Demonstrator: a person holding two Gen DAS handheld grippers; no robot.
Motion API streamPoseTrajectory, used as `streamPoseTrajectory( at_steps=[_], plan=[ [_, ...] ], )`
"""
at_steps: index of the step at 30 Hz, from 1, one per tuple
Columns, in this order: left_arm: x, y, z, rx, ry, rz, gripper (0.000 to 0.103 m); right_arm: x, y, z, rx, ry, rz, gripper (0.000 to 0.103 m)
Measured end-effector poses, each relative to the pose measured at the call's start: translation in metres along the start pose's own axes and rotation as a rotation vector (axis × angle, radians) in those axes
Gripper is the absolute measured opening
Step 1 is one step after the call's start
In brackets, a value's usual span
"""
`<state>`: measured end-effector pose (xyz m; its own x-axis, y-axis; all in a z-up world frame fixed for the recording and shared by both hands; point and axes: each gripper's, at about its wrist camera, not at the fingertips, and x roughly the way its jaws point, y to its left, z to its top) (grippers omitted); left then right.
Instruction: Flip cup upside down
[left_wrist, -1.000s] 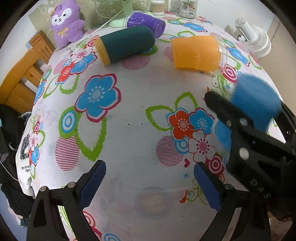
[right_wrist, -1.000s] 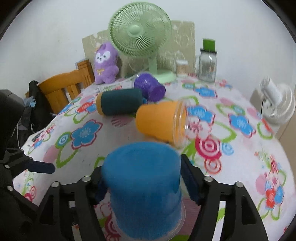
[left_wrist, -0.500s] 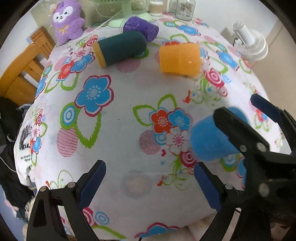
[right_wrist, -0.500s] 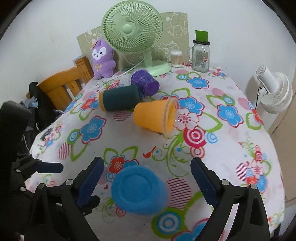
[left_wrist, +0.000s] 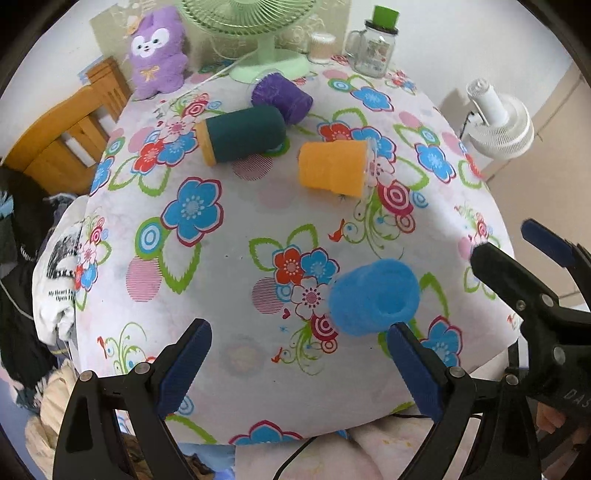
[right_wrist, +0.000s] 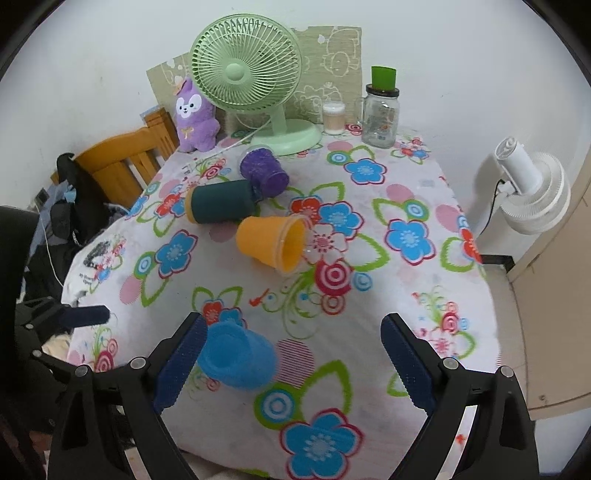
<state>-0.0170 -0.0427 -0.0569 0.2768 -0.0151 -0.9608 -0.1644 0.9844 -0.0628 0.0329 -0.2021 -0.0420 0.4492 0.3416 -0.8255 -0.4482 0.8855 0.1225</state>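
since the earlier frames the right tongs (right_wrist: 290, 354) have let go of the blue cup (left_wrist: 373, 297) and drawn back toward the near edge; where the cup sat clamped between the pads a second ago, it now stands free on the table (left_wrist: 236, 229), base up and mouth down on the flowered cloth. by the look of it the flip of this cup is done.

going by size: the table carries three more cups farther back, all lying on their sides, a green cup (left_wrist: 242, 134), an orange cup (left_wrist: 332, 168) with its mouth toward the right, and a purple cup (left_wrist: 282, 98) behind them.

the blue cup is near the front edge, just ahead of the left tongs' right pad in the left view, and beside the right tongs' left pad in the right view; whether it touches that pad i cannot tell.

both tongs stand wide apart and hold nothing; the left tongs (left_wrist: 297, 363) hover over bare cloth.

the cup looks fuzzy, a felt-like sleeve over clear plastic, so i judge it light, slightly yielding and not slippery, unlikely to break but easy to tip. any cup is best taken across the middle of its wall, pads on opposite sides, squeezing gently.
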Motion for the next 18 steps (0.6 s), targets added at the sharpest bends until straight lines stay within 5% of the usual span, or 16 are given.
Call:
streamPoseTrajectory(
  at_steps=[18],
  plan=[
    [-0.029,-0.006,-0.009,-0.142,-0.100,0.031,0.097,-0.037,-0.019,0.001,-0.005,-0.025,-0.085,0.096]
  ],
)
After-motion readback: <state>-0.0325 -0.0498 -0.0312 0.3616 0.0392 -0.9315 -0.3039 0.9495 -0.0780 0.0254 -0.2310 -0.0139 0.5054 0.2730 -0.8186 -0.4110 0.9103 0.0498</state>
